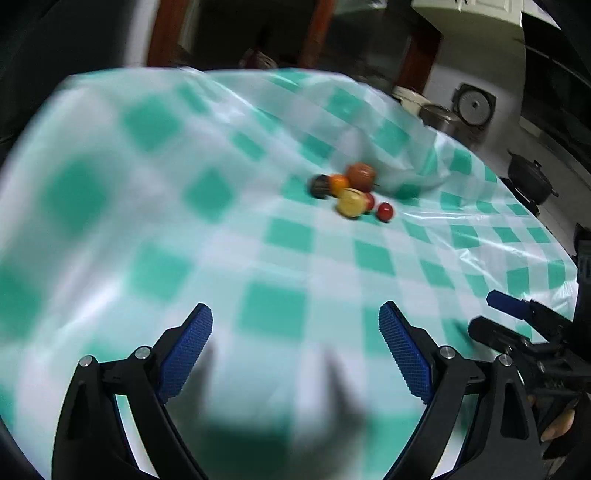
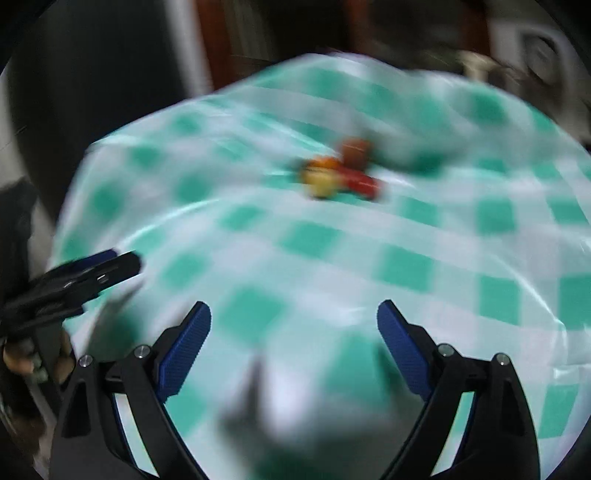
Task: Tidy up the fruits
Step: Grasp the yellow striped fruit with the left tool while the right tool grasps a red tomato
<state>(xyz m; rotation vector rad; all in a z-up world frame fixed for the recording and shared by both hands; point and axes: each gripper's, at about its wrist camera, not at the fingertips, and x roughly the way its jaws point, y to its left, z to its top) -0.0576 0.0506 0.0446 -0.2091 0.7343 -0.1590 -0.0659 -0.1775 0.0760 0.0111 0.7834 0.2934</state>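
Note:
A small heap of fruits lies mid-table on the green-and-white checked cloth (image 1: 288, 236): a brownish-red apple (image 1: 361, 175), an orange fruit (image 1: 339, 183), a dark round fruit (image 1: 319, 185), a yellow fruit (image 1: 351, 202) and a small red one (image 1: 385, 211). The right wrist view shows the same heap (image 2: 338, 173) blurred. My left gripper (image 1: 295, 325) is open and empty, well short of the heap. My right gripper (image 2: 294, 321) is open and empty too. Each gripper shows at the edge of the other's view: the right one (image 1: 495, 314) and the left one (image 2: 122, 260).
The cloth is rucked into a fold (image 1: 406, 162) just behind the heap. Beyond the table's far right edge stand a dark pot (image 1: 530, 181), a metal pot (image 1: 439, 116) and a fan-like appliance (image 1: 474, 107). A wooden door frame (image 1: 162, 33) is behind.

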